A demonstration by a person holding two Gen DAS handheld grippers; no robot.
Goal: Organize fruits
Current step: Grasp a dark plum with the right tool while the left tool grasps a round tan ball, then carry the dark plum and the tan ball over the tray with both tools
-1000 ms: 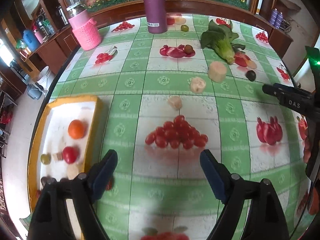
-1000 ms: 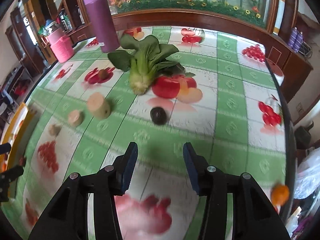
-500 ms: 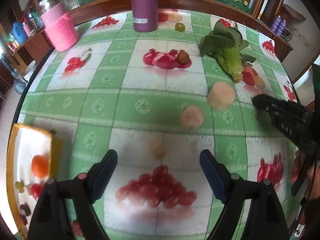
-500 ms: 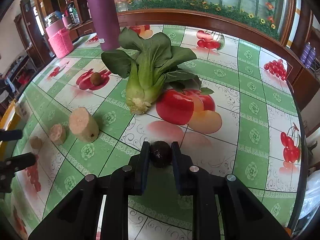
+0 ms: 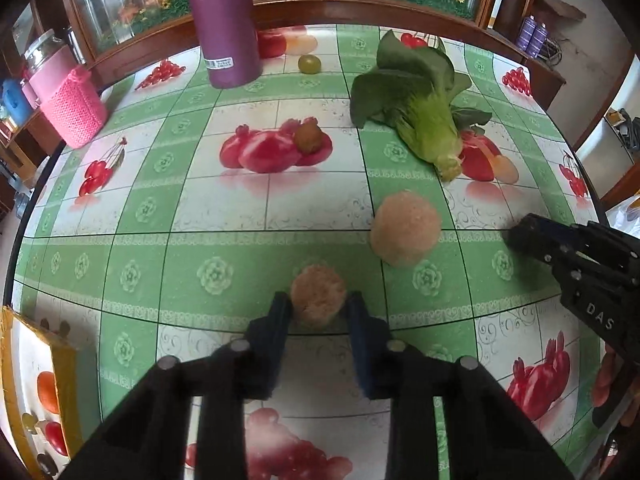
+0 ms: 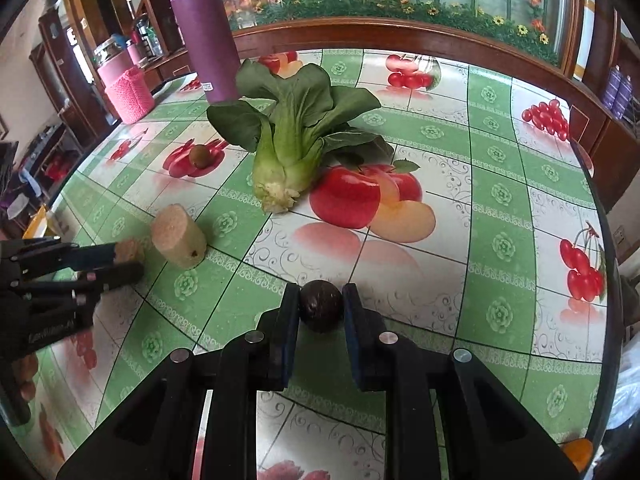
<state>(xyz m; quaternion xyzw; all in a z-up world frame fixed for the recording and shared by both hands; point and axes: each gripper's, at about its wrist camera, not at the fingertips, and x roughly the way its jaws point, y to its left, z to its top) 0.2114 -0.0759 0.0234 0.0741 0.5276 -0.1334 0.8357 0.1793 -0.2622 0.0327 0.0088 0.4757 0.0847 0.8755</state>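
On the surface covered with a green-and-white checked, fruit-printed oilcloth (image 5: 224,256), a small tan, rough-cut cylindrical piece (image 5: 318,294) is enclosed between the jaws of the left gripper (image 5: 318,312), which are drawn in narrow around it with the pads at its two sides. Just beyond it and to the right, a larger pale tan cylindrical chunk (image 5: 405,229) is seen lying on its side, apart from the smaller one. In the right wrist view, a small dark brown, rounded fruit (image 6: 321,305) is clamped between the close-set jaws of the right gripper (image 6: 321,312), at or just above the oilcloth; which of the two cannot be told. A head of green bok choy (image 6: 292,136) is laid further back, its cut stem turned toward the camera. A small brownish-green round fruit (image 5: 308,137) is found on a printed pomegranate, and a green grape-like fruit (image 5: 309,64) beside a tall purple cylindrical bottle (image 5: 222,20). At the left edge, a yellow-rimmed white tray (image 5: 12,364) is seen, with an orange round fruit (image 5: 48,392) and a red one (image 5: 56,438) inside.
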